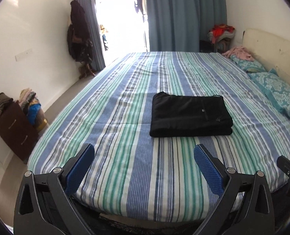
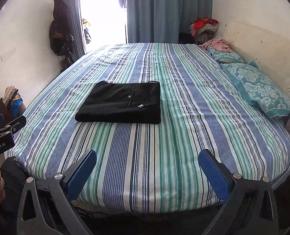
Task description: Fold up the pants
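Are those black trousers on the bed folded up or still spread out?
Folded. The black fabric pants lie as a compact stacked rectangle on the striped blue-green bedsheet, layered edges showing along the near side, no legs spread.

A bed [image 1: 137, 176] with a blue, green and white striped sheet filled the room. Two teal patterned pillows [image 2: 262, 90] lay along its right side against a cream headboard [image 2: 262, 45], with a pink garment [image 2: 217, 44] beyond them. Blue curtains [image 1: 184, 15] hung beside a bright doorway [image 1: 121, 19]. A dark wooden chest of drawers [image 1: 15, 131] heaped with clothes stood by the left wall, and dark coats [image 1: 76, 31] hung near the door.
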The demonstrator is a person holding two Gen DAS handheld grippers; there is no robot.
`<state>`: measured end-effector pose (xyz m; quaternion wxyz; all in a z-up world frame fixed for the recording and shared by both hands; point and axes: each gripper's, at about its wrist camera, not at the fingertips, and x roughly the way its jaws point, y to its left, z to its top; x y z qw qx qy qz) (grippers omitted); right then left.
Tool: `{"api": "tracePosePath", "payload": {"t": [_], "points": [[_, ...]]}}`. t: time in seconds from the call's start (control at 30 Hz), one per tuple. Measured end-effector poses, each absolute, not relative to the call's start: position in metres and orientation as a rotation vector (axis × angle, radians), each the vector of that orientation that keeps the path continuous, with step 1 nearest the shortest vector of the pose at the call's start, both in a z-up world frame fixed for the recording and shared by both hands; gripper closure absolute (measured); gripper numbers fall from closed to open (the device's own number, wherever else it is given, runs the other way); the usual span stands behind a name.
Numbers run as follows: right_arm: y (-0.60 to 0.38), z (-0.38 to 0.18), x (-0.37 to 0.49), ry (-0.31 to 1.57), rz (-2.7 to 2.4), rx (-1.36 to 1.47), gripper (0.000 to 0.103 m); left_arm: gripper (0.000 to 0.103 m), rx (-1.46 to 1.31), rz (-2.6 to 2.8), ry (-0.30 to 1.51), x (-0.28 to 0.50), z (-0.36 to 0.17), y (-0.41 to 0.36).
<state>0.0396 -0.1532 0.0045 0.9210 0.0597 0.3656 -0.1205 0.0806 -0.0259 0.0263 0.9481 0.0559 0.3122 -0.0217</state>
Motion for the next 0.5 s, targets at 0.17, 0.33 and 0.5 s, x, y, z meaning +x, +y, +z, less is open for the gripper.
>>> {"api": "tracePosePath", "payload": {"t": [0.17, 0.33, 0.5], "points": [[-0.148, 0.005, 0.034, 0.761, -0.26, 0.132, 0.0, 0.001, 0.112, -0.032, 0.667, 0.075, 0.032, -0.027], [-0.138, 0.014, 0.025, 0.756, -0.268, 0.121, 0.0, 0.001, 0.186, -0.07, 0.689, 0.07, 0.031, -0.034], [-0.121, 0.025, 0.021, 0.749, -0.254, 0.08, 0.0, 0.001, 0.203, -0.076, 0.686, 0.061, 0.032, -0.035]]}}
